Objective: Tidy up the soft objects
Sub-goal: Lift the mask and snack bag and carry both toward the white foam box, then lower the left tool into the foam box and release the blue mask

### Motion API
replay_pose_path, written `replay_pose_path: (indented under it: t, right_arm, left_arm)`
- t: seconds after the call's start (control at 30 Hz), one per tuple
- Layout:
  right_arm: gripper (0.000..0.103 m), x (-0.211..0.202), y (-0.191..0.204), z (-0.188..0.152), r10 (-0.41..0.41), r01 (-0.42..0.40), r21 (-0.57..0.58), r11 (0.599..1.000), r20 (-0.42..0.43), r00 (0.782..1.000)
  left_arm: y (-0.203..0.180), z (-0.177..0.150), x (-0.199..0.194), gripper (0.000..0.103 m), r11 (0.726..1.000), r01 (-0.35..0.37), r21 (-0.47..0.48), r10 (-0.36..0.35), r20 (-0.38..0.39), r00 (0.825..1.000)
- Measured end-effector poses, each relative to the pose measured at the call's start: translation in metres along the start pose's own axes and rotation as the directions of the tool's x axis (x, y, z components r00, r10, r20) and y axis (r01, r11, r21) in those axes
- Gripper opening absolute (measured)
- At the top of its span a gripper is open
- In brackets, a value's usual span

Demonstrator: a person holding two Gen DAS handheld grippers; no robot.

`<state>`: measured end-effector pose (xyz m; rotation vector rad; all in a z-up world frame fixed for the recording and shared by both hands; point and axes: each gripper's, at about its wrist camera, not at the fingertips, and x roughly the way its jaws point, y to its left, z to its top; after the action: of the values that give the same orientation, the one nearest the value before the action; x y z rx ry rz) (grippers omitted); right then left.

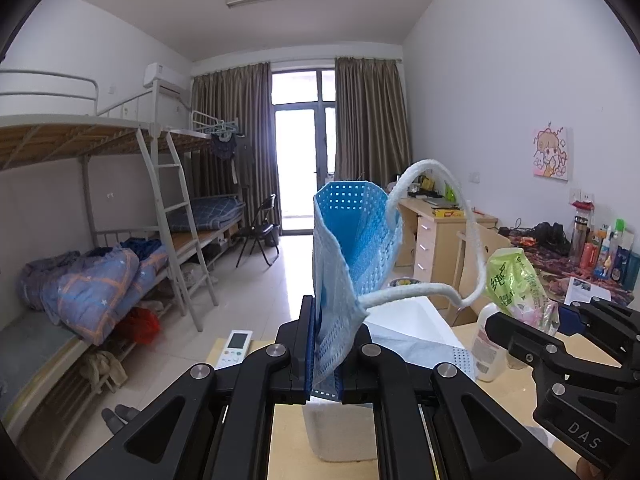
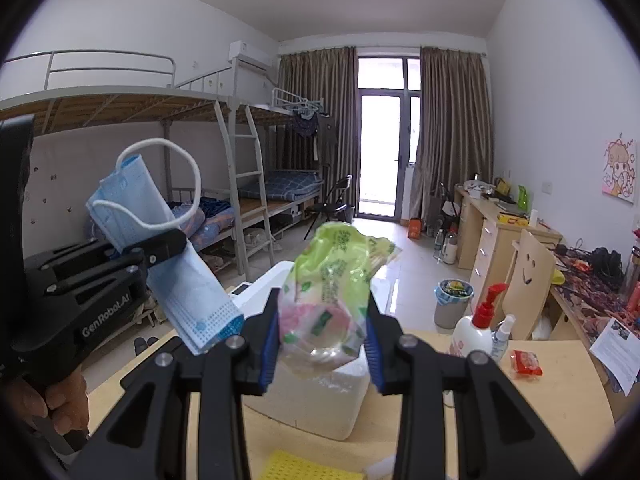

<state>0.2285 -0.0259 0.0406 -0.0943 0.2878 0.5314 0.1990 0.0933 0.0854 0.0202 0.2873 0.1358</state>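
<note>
Gripping a folded blue face mask (image 1: 352, 264), your left gripper (image 1: 326, 364) had its jaws clamped on the lower part of the mask, which stood up and out beyond the fingertips with a white ear loop (image 1: 440, 232) arching off to the right. Your right gripper (image 2: 322, 344) was closed around a crumpled green tissue packet (image 2: 336, 284); the packet bulged up between the blue pads (image 2: 269, 344) and rose above them. Seen from the right wrist, the mask (image 2: 160, 248) hung through the left gripper (image 2: 160, 246), its lower end just beside the right gripper's left finger. Directly beyond both grippers a white foam box (image 2: 320, 400) sat on the wooden table (image 2: 540, 408), with the packet held above it. To the right on the table stood a white pump bottle (image 2: 474, 330) with a red top, a small spray bottle (image 2: 502, 336) just beside it and a red packet (image 2: 527, 362) nearby. A remote control (image 1: 236, 348) lay at the table's left edge. Farther off you had bunk beds (image 1: 120, 200) along the left wall
</note>
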Motion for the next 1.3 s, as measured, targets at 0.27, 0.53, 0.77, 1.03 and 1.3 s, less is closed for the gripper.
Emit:
replay_pose_path:
  t: [0.27,0.53,0.77,1.03,1.3]
  right_arm:
    - [0.041,0.015,-0.005,0.006,-0.005,0.004,0.011,1.000,0.004,1.000]
    - [0.041,0.038,-0.005,0.008,0.005,-0.005,0.006,1.000,-0.011,1.000]
    - [0.041,0.054,-0.011,0.010,0.009,-0.009,0.009,1.000,-0.030,0.999]
    - [0.041,0.060,-0.014,0.012,-0.002,0.004,0.023,1.000,-0.048,0.999]
    - [0.041,0.048,-0.030,0.017,-0.062,0.063,0.053,0.997,-0.029,0.998]
  left_arm:
    - [-0.006,0.006,0.025,0.008,1.000,-0.001,0.013,0.001,-0.026,1.000]
    - [-0.001,0.009,0.047,0.008,1.000,-0.005,0.002,0.005,-0.057,0.998]
    - [0.002,0.007,0.063,0.008,1.000,-0.002,0.003,0.002,-0.092,0.996]
    - [-0.013,0.009,0.069,0.008,1.000,0.005,0.022,-0.003,-0.095,0.996]
    - [-0.026,0.014,0.084,0.008,0.998,0.049,0.043,-0.044,-0.109,0.993]
